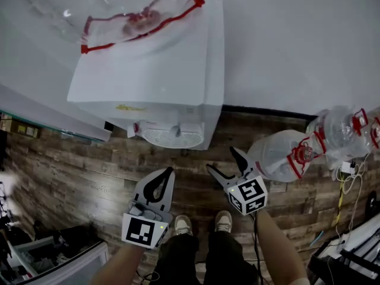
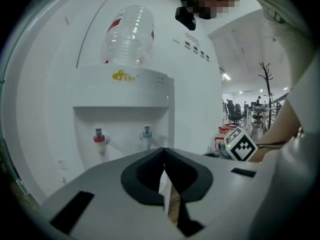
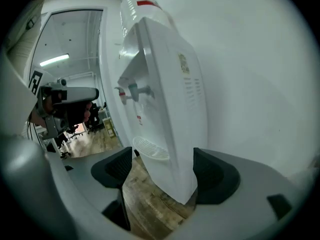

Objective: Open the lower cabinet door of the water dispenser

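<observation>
The white water dispenser (image 1: 154, 70) stands against the wall, with an upturned clear bottle (image 1: 119, 5) on top. Its red tap (image 2: 99, 138) and blue tap (image 2: 146, 132) show in the left gripper view; the lower cabinet door is hidden behind that gripper's body. The right gripper view shows the dispenser (image 3: 165, 114) from its side, with the drip tray (image 3: 150, 148) and the lower body's corner beyond the jaws. My left gripper (image 1: 170, 172) (image 2: 164, 154) is shut and empty, in front of the dispenser. My right gripper (image 1: 224, 161) (image 3: 163, 156) is open, empty, and clear of the cabinet.
Two clear water bottles (image 1: 279, 156) (image 1: 341, 129) with red handles lie on the wooden floor at the right, by loose cables (image 1: 347, 177). A glass partition's frame (image 1: 53, 123) runs along the left. The person's shoes (image 1: 202, 223) are just behind the grippers.
</observation>
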`<state>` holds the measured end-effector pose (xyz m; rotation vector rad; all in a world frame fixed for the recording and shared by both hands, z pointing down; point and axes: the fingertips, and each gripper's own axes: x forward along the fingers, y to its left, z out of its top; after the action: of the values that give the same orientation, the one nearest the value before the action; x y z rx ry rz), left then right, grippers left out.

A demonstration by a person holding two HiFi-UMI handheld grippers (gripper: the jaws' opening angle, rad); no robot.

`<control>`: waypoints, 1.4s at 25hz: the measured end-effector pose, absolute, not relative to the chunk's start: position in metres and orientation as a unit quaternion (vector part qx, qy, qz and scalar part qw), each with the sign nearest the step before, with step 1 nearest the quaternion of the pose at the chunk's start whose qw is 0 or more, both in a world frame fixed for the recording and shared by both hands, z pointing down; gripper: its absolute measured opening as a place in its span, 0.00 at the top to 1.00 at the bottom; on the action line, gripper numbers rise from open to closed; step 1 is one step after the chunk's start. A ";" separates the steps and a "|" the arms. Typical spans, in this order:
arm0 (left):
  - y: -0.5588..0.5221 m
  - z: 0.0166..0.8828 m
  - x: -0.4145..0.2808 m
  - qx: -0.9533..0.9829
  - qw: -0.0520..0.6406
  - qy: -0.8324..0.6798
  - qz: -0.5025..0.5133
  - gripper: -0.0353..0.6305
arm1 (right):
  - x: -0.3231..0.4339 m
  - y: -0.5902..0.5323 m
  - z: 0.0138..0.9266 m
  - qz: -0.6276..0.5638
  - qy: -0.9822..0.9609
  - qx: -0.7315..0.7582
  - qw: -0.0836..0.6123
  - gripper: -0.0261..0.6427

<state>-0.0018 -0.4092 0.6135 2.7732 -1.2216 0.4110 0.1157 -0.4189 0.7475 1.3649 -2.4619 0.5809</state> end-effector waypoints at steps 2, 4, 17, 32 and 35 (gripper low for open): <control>-0.417 0.632 0.001 0.906 0.045 -0.400 0.132 0.94 | 0.113 -0.426 0.775 0.198 -0.852 0.464 0.143 0.40; -0.423 0.649 0.001 0.907 0.042 -0.400 0.127 0.94 | 0.112 -0.434 0.802 0.197 -0.853 0.459 0.149 0.39; -0.449 0.750 -0.029 0.897 0.039 -0.417 0.143 0.94 | 0.108 -0.479 0.924 0.216 -0.861 0.440 0.137 0.34; -0.450 0.771 -0.051 0.890 0.043 -0.429 0.150 0.94 | 0.070 -0.482 0.948 0.220 -0.880 0.396 0.140 0.32; -0.449 0.769 -0.050 0.891 0.044 -0.428 0.148 0.94 | 0.070 -0.481 0.946 0.229 -0.875 0.405 0.134 0.33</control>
<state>-0.0504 -0.4488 0.7692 2.7219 -1.3079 0.4515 0.0703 -0.4814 0.9457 1.1731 -2.5378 0.6647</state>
